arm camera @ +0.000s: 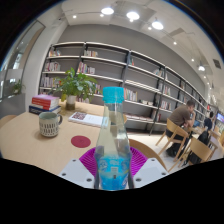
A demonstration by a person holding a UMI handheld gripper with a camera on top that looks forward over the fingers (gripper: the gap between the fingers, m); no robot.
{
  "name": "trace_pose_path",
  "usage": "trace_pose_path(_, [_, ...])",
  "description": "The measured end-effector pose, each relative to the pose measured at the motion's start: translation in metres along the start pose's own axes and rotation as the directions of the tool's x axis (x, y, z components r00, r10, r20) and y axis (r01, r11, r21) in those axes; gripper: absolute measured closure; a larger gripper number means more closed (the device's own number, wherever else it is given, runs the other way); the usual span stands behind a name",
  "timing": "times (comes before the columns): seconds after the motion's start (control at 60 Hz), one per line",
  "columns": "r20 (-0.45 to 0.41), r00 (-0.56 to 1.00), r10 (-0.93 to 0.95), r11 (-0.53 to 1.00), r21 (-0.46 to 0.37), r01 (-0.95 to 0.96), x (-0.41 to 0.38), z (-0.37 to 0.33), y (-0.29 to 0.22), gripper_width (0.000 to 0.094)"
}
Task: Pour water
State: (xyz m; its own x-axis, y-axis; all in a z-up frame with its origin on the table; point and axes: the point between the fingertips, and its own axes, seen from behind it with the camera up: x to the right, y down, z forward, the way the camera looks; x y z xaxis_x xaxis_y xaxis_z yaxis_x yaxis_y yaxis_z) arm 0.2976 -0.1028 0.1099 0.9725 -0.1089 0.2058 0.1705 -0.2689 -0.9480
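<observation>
A clear plastic water bottle (113, 140) with a blue cap and a blue label stands upright between my fingers, held above the wooden table (30, 145). My gripper (113, 170) is shut on the bottle's lower part, with a magenta pad (88, 160) pressing on each side. A grey patterned mug (50, 124) stands on the table to the left, beyond the fingers. A round red coaster (81, 142) lies on the table between the mug and the bottle.
A potted plant (76, 86) and a stack of books (43, 102) stand at the table's far side, and an open booklet (86, 119) lies near them. Bookshelves (130, 75) line the back wall. People sit on chairs (182, 125) to the right.
</observation>
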Motion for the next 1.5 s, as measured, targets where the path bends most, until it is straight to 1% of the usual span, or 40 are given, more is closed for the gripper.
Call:
trace_pose_path(0.05, [-0.015, 0.998, -0.068, 0.998, -0.013, 0.068, -0.002, 0.009, -0.009, 0.0550])
trace_pose_path(0.1, [-0.020, 0.991, -0.134, 0.991, 0.002, 0.134, -0.006, 0.022, -0.028, 0.0551])
trace_pose_path(0.15, [-0.033, 0.971, -0.237, 0.971, -0.009, 0.237, -0.012, 0.036, -0.040, 0.0550])
trace_pose_path(0.2, [-0.043, 0.933, -0.358, 0.934, -0.026, 0.357, -0.019, 0.051, -0.054, 0.0552])
trace_pose_path(0.267, [-0.041, 0.865, -0.500, 0.866, -0.026, 0.499, -0.032, 0.071, -0.075, 0.0553])
trace_pose_path(0.383, [-0.028, 0.663, -0.748, 0.663, -0.045, 0.747, -0.059, 0.106, -0.104, 0.0552])
trace_pose_path(0.45, [-0.010, 0.522, -0.853, 0.522, -0.054, 0.851, -0.074, 0.117, -0.116, 0.0552])
trace_pose_path(0.533, [0.014, 0.338, -0.941, 0.337, -0.049, 0.940, -0.092, 0.135, -0.124, 0.0552])
trace_pose_path(0.683, [0.024, 0.022, -0.999, 0.021, -0.013, 1.000, -0.124, 0.156, -0.132, 0.0549])
trace_pose_path(0.767, [0.004, -0.143, -0.990, -0.143, 0.015, 0.990, -0.142, 0.164, -0.138, 0.0552])
trace_pose_path(0.833, [-0.004, -0.273, -0.962, -0.273, 0.015, 0.962, -0.151, 0.171, -0.138, 0.0551])
trace_pose_path(0.933, [-0.029, -0.412, -0.911, -0.413, 0.012, 0.911, -0.164, 0.177, -0.139, 0.0552])
trace_pose_path(1.017, [-0.066, -0.502, -0.862, -0.503, -0.012, 0.864, -0.172, 0.179, -0.146, 0.0552])
trace_pose_path(1.117, [-0.110, -0.557, -0.823, -0.559, -0.015, 0.829, -0.183, 0.177, -0.149, 0.0552])
trace_pose_path(1.233, [-0.115, -0.573, -0.811, -0.577, 0.000, 0.817, -0.190, 0.175, -0.146, 0.0554])
trace_pose_path(1.317, [-0.109, -0.538, -0.836, -0.541, -0.003, 0.841, -0.187, 0.175, -0.146, 0.0553])
trace_pose_path(1.367, [-0.104, -0.494, -0.864, -0.495, -0.013, 0.869, -0.182, 0.174, -0.151, 0.0554])
trace_pose_path(1.4, [-0.107, -0.441, -0.891, -0.443, -0.004, 0.897, -0.181, 0.173, -0.157, 0.0551])
trace_pose_path(1.45, [-0.110, -0.325, -0.939, -0.327, 0.003, 0.945, -0.178, 0.170, -0.167, 0.0551])
trace_pose_path(1.5, [-0.104, -0.170, -0.980, -0.172, 0.017, 0.985, -0.176, 0.165, -0.177, 0.0551])
